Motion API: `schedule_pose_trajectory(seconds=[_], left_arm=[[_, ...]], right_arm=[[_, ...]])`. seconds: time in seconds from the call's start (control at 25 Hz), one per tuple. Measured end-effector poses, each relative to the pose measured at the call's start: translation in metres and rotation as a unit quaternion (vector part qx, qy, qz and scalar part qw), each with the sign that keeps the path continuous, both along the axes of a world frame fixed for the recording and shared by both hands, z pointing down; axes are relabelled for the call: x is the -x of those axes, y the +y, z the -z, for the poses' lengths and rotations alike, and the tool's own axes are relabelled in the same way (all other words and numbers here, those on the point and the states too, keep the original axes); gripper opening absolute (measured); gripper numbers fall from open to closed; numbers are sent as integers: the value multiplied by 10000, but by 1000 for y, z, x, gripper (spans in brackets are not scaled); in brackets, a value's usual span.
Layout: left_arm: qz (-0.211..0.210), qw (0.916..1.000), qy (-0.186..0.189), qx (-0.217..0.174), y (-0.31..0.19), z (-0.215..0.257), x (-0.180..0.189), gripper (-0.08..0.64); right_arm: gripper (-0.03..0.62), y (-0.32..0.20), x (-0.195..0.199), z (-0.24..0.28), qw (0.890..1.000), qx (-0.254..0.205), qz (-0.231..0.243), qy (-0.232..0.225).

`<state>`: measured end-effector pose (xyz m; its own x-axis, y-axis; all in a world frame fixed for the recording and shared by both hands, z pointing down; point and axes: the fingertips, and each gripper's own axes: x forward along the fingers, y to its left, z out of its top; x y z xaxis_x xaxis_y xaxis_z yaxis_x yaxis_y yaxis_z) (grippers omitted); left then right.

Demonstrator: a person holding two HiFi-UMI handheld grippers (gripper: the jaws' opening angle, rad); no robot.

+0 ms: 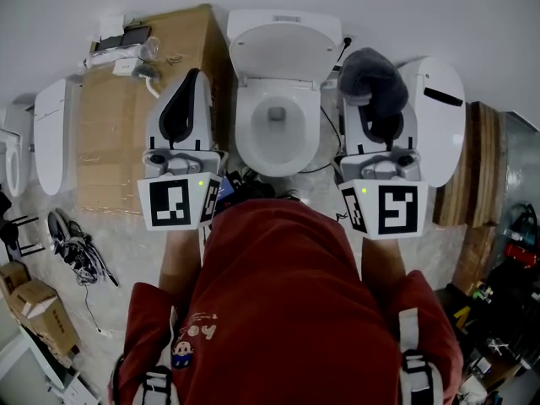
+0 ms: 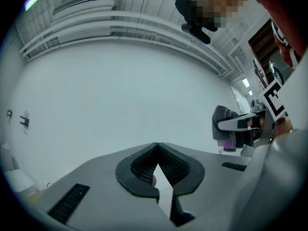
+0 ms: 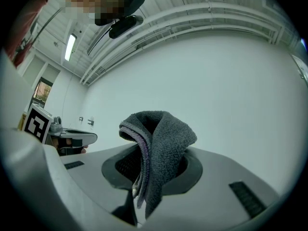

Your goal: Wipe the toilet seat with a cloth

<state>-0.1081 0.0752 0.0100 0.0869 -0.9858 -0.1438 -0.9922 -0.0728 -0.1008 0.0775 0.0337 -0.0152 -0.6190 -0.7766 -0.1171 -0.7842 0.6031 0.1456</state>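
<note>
The white oval toilet seat (image 1: 250,137) lies down on its bowl with the white lid (image 1: 283,51) raised behind it; the toilet stands on the floor at the edge where the floor meets the white wall, right ahead of you and between your two tools in the head view. The dark grey terry cloth (image 3: 163,143) is not on the seat: it is pinched in your right tool (image 3: 153,158), whose jaws are closed on it. A folded hump of the cloth rises past the jaw tips, and a tail with a purple-edged layer hangs down between the pads. In the head view that cloth bunch sits just beside the right side of the raised lid, clear of the seat. Your left tool (image 2: 157,146) is closed, its black ribbed pads meeting at the tips with nothing between them, and it is held to the left of the bowl, over the edge of a flat brown cardboard sheet (image 1: 118,142) that lies on the floor. Both tools point towards the wall, each with its black-and-white square marker cube (image 1: 177,202) nearest to you. A second white toilet unit (image 1: 440,116) stands on the floor just right of your right tool.
</note>
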Motion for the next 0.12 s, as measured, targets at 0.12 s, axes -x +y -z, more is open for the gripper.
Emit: schedule_pose_trajectory(seconds=[0.12], left_arm=[[-3,10000,4,10,3,-1,0,12]], right_arm=[[80,3,0,0,10000,-17,-4,3]])
